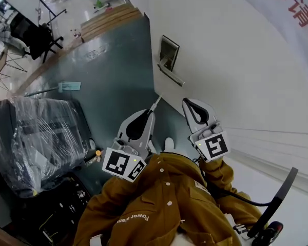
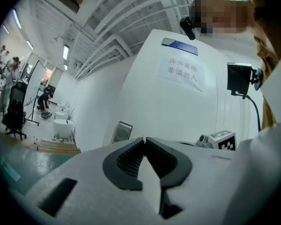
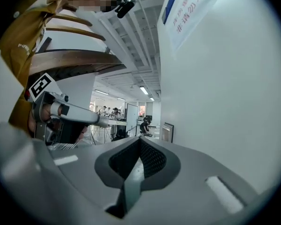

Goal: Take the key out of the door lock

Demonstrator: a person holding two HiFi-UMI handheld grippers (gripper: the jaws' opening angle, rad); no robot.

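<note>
The left tool [image 2: 144, 142] and right tool [image 3: 140, 142] are hovering near the door handle [image 1: 172, 74], both pressing their jaws together on nothing. The key, presumably by the lock plate [image 1: 169, 49], is too small to see. Approaching like this is risking bumping the key rather than pinching it.

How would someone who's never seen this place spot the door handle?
Start with the big white door filling the right of the head view. Near its left edge sits a dark-framed rectangular plate. The handle is the silver bar jutting out just below it, the only metal on that white surface.
</note>
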